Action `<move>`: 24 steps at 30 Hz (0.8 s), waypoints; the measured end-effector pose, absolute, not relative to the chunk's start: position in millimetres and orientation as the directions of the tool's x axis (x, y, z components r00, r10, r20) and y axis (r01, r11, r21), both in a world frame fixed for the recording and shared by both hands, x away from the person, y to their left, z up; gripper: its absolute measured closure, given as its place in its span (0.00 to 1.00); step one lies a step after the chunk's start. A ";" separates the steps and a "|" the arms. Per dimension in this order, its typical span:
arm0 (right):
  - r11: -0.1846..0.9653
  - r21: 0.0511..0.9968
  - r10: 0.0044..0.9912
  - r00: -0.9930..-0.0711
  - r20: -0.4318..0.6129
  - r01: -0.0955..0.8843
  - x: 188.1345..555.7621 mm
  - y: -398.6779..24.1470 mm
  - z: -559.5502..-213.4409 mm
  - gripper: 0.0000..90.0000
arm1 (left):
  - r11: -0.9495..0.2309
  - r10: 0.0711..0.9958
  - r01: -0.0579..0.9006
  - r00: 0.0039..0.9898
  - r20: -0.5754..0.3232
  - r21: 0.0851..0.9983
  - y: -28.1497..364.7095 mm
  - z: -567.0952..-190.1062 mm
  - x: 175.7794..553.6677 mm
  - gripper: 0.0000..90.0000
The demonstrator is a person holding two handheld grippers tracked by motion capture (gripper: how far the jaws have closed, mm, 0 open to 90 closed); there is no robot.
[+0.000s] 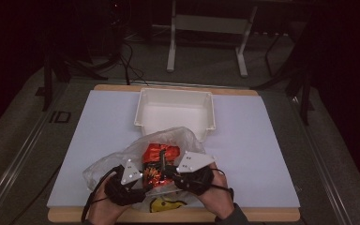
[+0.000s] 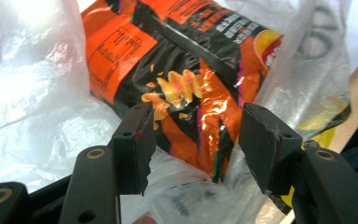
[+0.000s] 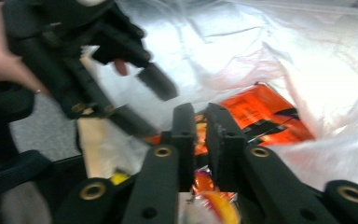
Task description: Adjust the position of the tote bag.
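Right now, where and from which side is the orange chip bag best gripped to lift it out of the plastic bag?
Grip the chip bag by its flat crimped end seam at the near edge, coming from the person's side through the plastic bag's mouth. That end pokes out towards the grippers, and the seam is thin enough to pinch; the puffed middle would likely slip. The right gripper looks nearly shut on this end.

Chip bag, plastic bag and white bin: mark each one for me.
chip bag [image 2: 186, 88]: left gripper view, on its orange and black printed front.
plastic bag [image 1: 178, 136]: high view, on its clear upper fold behind the chips.
white bin [image 1: 176, 96]: high view, on its far wall.
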State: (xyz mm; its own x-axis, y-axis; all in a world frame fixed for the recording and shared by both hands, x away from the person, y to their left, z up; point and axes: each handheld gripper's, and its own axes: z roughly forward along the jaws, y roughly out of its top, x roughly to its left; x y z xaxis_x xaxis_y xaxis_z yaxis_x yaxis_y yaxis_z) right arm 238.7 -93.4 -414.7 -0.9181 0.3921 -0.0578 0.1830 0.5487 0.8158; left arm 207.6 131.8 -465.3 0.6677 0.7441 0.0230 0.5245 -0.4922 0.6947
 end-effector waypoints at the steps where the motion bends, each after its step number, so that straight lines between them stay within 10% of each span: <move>1: 0.558 0.807 0.398 -0.916 -0.055 0.194 243.4 -90.1 -416.9 0.84 | -0.495 0.746 0.527 0.665 0.027 0.691 131.5 -467.0 209.0 0.50; 24: 0.715 0.580 0.487 -0.874 -0.010 0.391 257.2 -113.3 -492.1 0.42 | -0.564 0.734 0.587 0.679 0.026 0.580 136.3 -507.7 206.0 0.44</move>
